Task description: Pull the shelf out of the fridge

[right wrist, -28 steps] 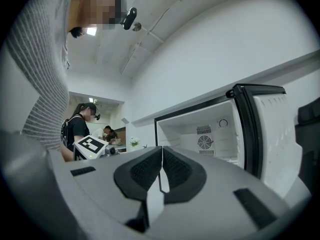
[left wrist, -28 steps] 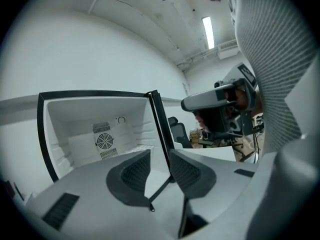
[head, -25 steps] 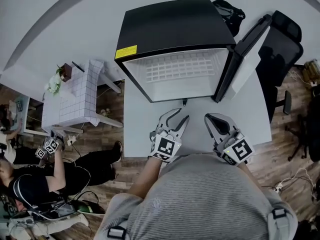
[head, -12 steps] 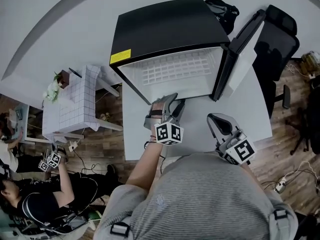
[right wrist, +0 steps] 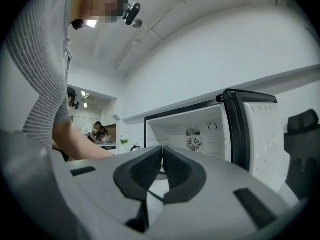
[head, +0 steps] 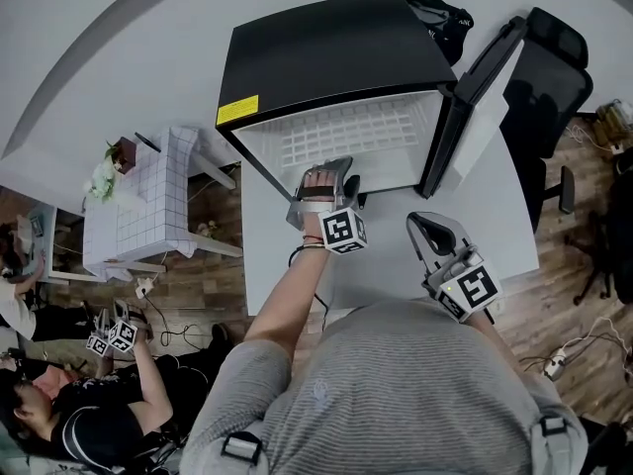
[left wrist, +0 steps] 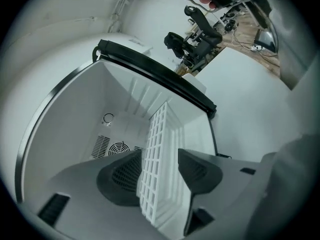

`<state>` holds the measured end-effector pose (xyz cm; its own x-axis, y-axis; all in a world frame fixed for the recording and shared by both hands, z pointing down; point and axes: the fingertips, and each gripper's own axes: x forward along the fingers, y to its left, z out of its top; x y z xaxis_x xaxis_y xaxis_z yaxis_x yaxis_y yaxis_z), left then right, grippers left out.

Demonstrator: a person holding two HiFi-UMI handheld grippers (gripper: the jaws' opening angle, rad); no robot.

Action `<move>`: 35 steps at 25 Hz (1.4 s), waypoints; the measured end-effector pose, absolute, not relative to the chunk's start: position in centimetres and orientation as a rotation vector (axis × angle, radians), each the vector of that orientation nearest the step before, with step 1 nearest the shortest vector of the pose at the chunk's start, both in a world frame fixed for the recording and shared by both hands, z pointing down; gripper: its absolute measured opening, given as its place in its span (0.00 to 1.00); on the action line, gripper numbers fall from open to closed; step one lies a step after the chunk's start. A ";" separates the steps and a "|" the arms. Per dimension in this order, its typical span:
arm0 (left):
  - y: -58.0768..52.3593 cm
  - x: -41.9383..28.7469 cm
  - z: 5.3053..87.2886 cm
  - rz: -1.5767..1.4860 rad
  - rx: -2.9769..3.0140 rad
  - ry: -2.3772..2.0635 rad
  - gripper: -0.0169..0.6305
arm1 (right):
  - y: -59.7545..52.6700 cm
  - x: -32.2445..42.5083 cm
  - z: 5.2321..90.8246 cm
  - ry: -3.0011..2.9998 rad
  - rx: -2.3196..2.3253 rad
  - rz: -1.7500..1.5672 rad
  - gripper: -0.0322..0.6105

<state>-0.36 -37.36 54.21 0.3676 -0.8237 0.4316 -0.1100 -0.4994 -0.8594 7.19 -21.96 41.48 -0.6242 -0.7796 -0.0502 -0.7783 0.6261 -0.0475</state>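
A black mini fridge (head: 326,47) stands on a white table (head: 495,216) with its door (head: 485,97) swung open to the right. Inside lies the white wire shelf (head: 346,132). My left gripper (head: 326,171) is at the fridge's front opening, turned on its side. In the left gripper view the shelf (left wrist: 155,134) runs edge-on between its jaws, which are opening; the right pad stands apart from the shelf. My right gripper (head: 420,224) rests shut and empty over the table in front of the fridge (right wrist: 200,129).
A black office chair (head: 554,77) stands right of the fridge door and a black bag (head: 440,13) lies behind the fridge. A small table with a grid cloth (head: 148,196) is at the left. Another person (head: 59,404) sits at the lower left.
My left gripper has moved forward from the table to the fridge opening, turned on its side, and its jaws now straddle the shelf's front edge. The right gripper has stayed in place.
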 end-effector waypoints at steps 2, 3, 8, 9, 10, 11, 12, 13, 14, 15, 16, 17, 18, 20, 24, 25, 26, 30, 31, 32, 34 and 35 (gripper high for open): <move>-38.1 -0.3 54.7 -1.195 -1.857 0.800 0.36 | -23.1 7.2 41.6 2.772 -1.356 -0.001 0.07; -38.5 -0.3 55.0 -1.206 -1.849 0.794 0.36 | -23.7 7.2 41.7 2.771 -1.369 0.013 0.07; -40.4 -1.0 56.1 -1.246 -1.815 0.808 0.36 | -26.9 7.6 43.1 2.752 -1.468 0.000 0.07; -40.7 -1.3 56.3 -1.253 -1.799 0.819 0.36 | -27.2 7.7 43.3 2.749 -1.489 -0.001 0.07; -41.1 -1.5 56.4 -1.262 -1.772 0.830 0.36 | -27.4 7.7 43.5 2.745 -1.504 -0.002 0.07; -41.6 -1.9 56.4 -1.273 -1.732 0.844 0.36 | -27.5 7.8 43.6 2.739 -1.515 -0.007 0.07; -42.0 -2.2 56.4 -1.282 -1.688 0.857 0.36 | -27.6 7.8 43.8 2.734 -1.521 -0.013 0.07; -42.4 -2.5 56.2 -1.286 -1.650 0.867 0.37 | -27.6 7.7 43.9 2.731 -1.524 -0.017 0.07; -42.8 -2.6 56.1 -1.285 -1.622 0.872 0.37 | -27.6 7.5 43.9 2.731 -1.526 -0.015 0.07; -43.2 -2.6 56.1 -1.283 -1.602 0.874 0.37 | -27.7 7.4 43.9 2.734 -1.527 -0.010 0.07; -43.5 -2.6 56.1 -1.283 -1.587 0.875 0.37 | -27.7 7.2 43.8 2.738 -1.528 -0.002 0.07; -43.8 -2.6 56.2 -1.288 -1.570 0.875 0.37 | -27.7 7.0 43.7 2.743 -1.528 0.006 0.07; -44.1 -2.6 56.3 -1.296 -1.553 0.874 0.37 | -27.7 6.9 43.7 2.746 -1.528 0.013 0.07; -44.5 -2.5 56.6 -1.302 -1.534 0.866 0.37 | -27.8 6.8 43.6 2.748 -1.528 0.017 0.07; -44.8 -2.0 57.2 -1.293 -1.564 0.834 0.37 | -27.8 7.1 44.0 2.745 -1.536 0.001 0.07; -44.9 -2.1 57.5 -1.300 -1.571 0.828 0.37 | -27.8 7.1 44.0 2.747 -1.538 0.002 0.07; -45.2 -2.4 57.8 -1.313 -1.557 0.825 0.37 | -27.8 7.2 43.9 2.749 -1.540 0.005 0.07; -46.1 -3.0 58.3 -1.324 -1.551 0.834 0.36 | -27.6 7.4 43.9 2.754 -1.552 0.013 0.07; -46.1 -2.9 58.4 -1.319 -1.576 0.837 0.36 | -27.6 7.5 44.1 2.754 -1.558 0.010 0.07; -46.2 -2.9 58.4 -1.316 -1.592 0.839 0.36 | -27.6 7.6 44.3 2.754 -1.564 0.005 0.07; -46.7 -3.2 58.4 -1.325 -1.584 0.841 0.36 | -27.7 7.7 44.7 2.753 -1.571 -0.004 0.07; -47.0 -3.6 58.4 -1.342 -1.550 0.840 0.36 | -27.8 7.7 44.9 2.754 -1.573 -0.003 0.07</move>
